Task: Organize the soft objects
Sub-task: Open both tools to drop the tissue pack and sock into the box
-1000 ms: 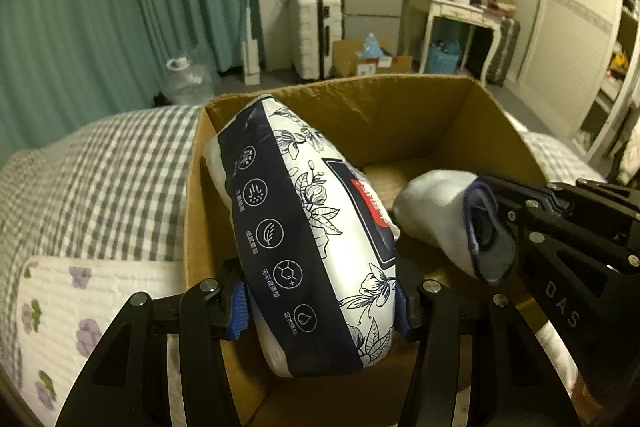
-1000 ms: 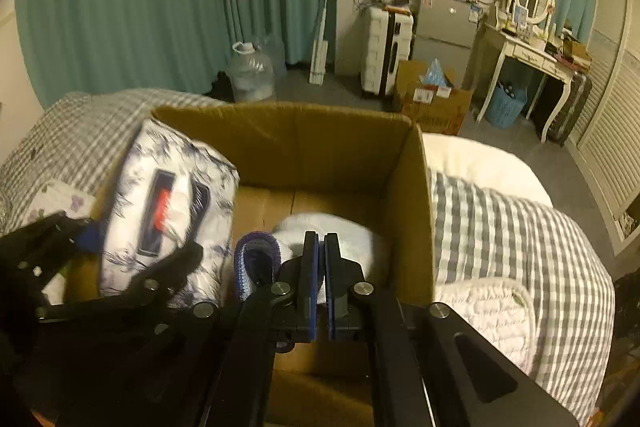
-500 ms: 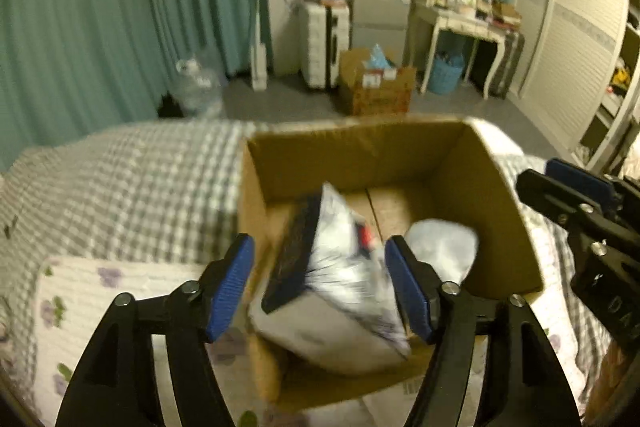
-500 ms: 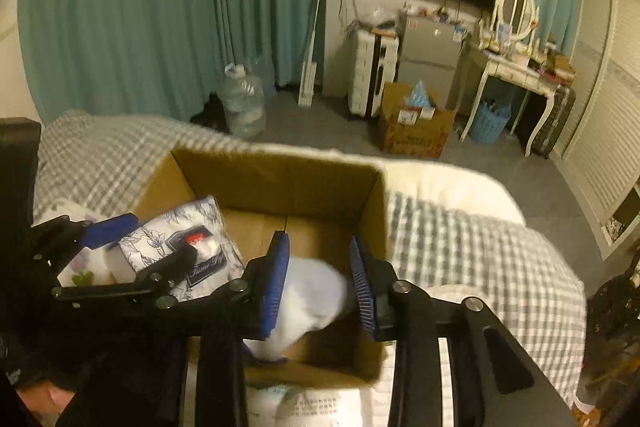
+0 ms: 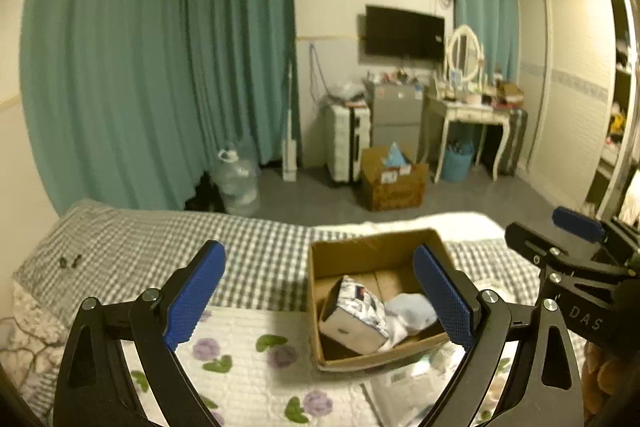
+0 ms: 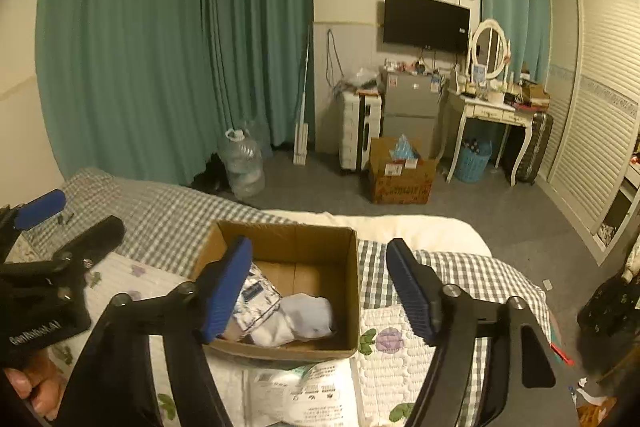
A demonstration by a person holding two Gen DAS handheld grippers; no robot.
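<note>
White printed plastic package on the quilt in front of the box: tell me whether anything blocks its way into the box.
Nothing visible stands between the white printed plastic package and the brown cardboard box; only the near wall must be cleared. Inside, the floral tissue pack and white socks fill the near part; the far floor is bare.

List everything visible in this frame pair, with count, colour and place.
cardboard box: 1, brown, open, on the bed.
tissue pack: 1, white with dark floral print, in the box, left side.
white cloth bundle: 1, white, in the box, beside the pack.
plastic package: 1, white, on the quilt before the box.
bed: 1, grey check cover, floral quilt.
curtains: teal, back wall.
water jug: 1, clear, floor.
floor box: 1, brown.
television: 1, black, wall.
left gripper: blue pads, opening, empty.
right gripper: blue pads, opening, empty.
</note>
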